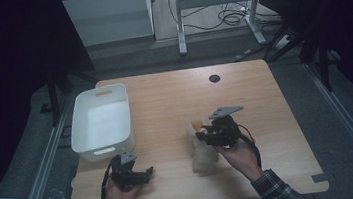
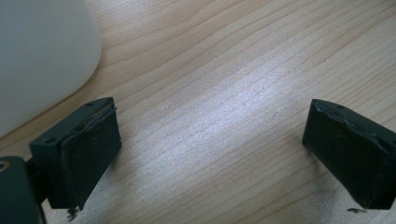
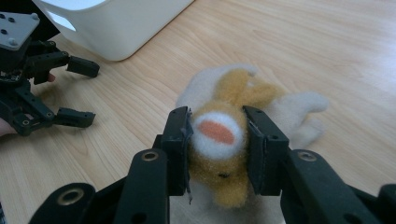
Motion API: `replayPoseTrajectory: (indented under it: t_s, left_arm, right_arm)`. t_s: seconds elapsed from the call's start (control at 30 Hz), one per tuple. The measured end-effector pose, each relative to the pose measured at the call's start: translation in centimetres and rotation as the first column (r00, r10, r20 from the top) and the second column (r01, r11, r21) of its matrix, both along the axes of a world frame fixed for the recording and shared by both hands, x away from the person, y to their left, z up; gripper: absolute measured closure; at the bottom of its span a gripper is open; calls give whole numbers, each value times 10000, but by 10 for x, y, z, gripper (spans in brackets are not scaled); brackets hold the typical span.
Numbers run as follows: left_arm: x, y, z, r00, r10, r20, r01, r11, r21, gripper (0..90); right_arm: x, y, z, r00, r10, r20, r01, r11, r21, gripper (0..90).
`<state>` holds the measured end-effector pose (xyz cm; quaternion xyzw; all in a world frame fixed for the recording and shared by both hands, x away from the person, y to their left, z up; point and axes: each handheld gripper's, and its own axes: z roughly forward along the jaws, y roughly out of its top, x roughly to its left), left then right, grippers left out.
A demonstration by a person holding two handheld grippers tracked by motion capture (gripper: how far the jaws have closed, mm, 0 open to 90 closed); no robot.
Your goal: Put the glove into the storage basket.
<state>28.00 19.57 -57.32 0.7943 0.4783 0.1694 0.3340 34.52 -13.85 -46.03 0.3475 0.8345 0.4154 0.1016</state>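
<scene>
A yellow and cream plush toy [image 3: 233, 88] with an orange patch lies on the wooden table [image 1: 164, 101]. My right gripper [image 3: 218, 144] is shut on its head, both pads pressing into the fur. From above, the right gripper [image 1: 201, 133] sits over the toy [image 1: 205, 159] at centre right. My left gripper [image 1: 147, 173] rests near the front left edge, held by a hand. Its jaws stand wide apart over bare wood, as the left gripper [image 2: 210, 149] view confirms. The left gripper [image 3: 86, 93] also appears at the far left of the right gripper view.
A white plastic bin [image 1: 101, 123] stands at the table's left side, close behind the left gripper; its wall [image 2: 42, 56] fills a corner of that gripper's view. A round cable hole [image 1: 215, 78] is at the far edge. Desk legs and cables lie beyond the table.
</scene>
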Motion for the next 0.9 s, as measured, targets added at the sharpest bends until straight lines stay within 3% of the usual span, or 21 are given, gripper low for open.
replayPoseTrajectory:
  t_s: [0.17, 0.43, 0.53, 0.67, 0.8, 0.9]
  left_arm:
    - [0, 0, 0, 10000, -1, -8, 1, 10000, 12, 42]
    - [0, 0, 0, 10000, -29, -23, 29, 10000, 44, 42]
    - [0, 0, 0, 10000, -26, -22, 26, 10000, 48, 42]
    - [0, 0, 0, 10000, -8, -32, 9, 10000, 20, 42]
    - [0, 0, 0, 10000, -7, -32, 7, 10000, 19, 42]
    - [0, 0, 0, 10000, -25, -23, 25, 10000, 46, 42]
  right_arm:
    - [2, 8, -9, 9999, -45, -135, 45, 10000, -13, 633]
    - [3, 14, -34, 9995, -297, 61, 301, 9971, -706, 617]
    - [1, 16, -46, 9991, -372, 193, 391, 9927, -1141, 577]
    - [0, 17, -58, 9995, -314, 92, 323, 9909, -1306, 504]
    - [0, 17, -62, 9996, -285, 29, 286, 9925, -1186, 461]
    - [-1, 14, -52, 9999, -120, 102, 131, 9934, -1138, 387]
